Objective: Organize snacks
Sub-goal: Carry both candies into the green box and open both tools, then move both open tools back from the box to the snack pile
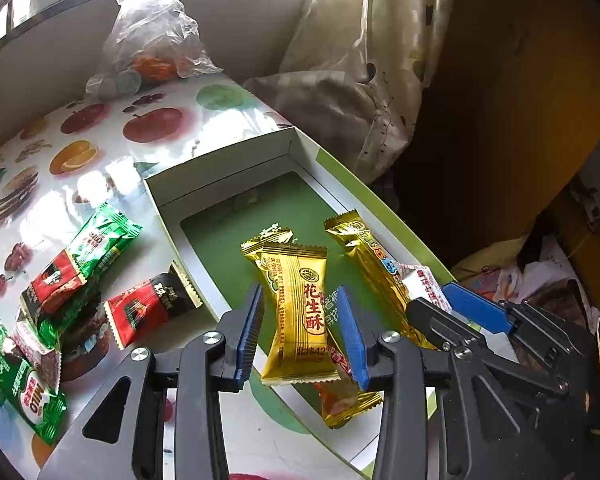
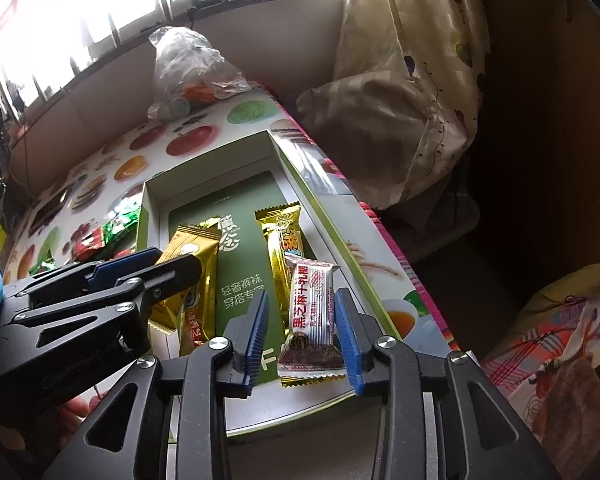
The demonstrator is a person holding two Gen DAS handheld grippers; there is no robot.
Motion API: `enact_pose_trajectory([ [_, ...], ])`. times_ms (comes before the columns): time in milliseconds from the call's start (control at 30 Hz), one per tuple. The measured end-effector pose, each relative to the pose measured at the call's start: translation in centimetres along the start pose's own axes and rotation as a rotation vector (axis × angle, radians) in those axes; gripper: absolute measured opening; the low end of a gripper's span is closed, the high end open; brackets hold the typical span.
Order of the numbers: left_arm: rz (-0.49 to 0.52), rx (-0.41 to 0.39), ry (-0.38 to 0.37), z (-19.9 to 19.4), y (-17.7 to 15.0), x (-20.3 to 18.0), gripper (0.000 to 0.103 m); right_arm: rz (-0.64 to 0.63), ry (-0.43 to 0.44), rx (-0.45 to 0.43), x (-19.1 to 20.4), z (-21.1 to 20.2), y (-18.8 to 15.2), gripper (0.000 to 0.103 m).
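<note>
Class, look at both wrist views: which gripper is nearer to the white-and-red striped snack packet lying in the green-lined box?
Right. The right gripper straddles the white-and-red striped snack packet, open. The left gripper sits further left, over a gold peanut-candy packet.

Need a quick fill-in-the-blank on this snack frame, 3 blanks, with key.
1. The gold packet between the left gripper fingers lies inside the ____ box.
2. The red-striped white packet sits between the fingers of the ____ gripper.
3. The green and red packets lie outside the box, on the ____-printed tablecloth.

Missing words: green-lined; right; fruit
</note>
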State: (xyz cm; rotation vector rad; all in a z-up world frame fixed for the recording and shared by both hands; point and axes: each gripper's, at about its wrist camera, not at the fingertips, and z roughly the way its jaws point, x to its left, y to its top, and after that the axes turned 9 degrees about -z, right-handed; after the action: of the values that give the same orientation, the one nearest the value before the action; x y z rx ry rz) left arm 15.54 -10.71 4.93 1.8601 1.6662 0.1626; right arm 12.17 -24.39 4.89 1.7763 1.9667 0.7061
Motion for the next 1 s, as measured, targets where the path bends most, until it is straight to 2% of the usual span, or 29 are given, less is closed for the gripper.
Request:
enact_pose_trajectory([
  [167,-0.006,-0.022,-0.005,-1.1,0.0,0.1,0.039,0.003,-0.011,-0.019,0.0,-0.7,0.0,0.040],
  [433,-0.004,-0.054,0.004,-2.8,-0.4,0.3,0.040,-0.009,-0.015,-0.033,0.7,-1.5,0.2,0.041],
  [1000,-0.014,-0.165,0.114,-7.3,-2.3,3.1,0.040,-0.062,0.019,-0.079,4.1,-3.1,0.5,0.041],
])
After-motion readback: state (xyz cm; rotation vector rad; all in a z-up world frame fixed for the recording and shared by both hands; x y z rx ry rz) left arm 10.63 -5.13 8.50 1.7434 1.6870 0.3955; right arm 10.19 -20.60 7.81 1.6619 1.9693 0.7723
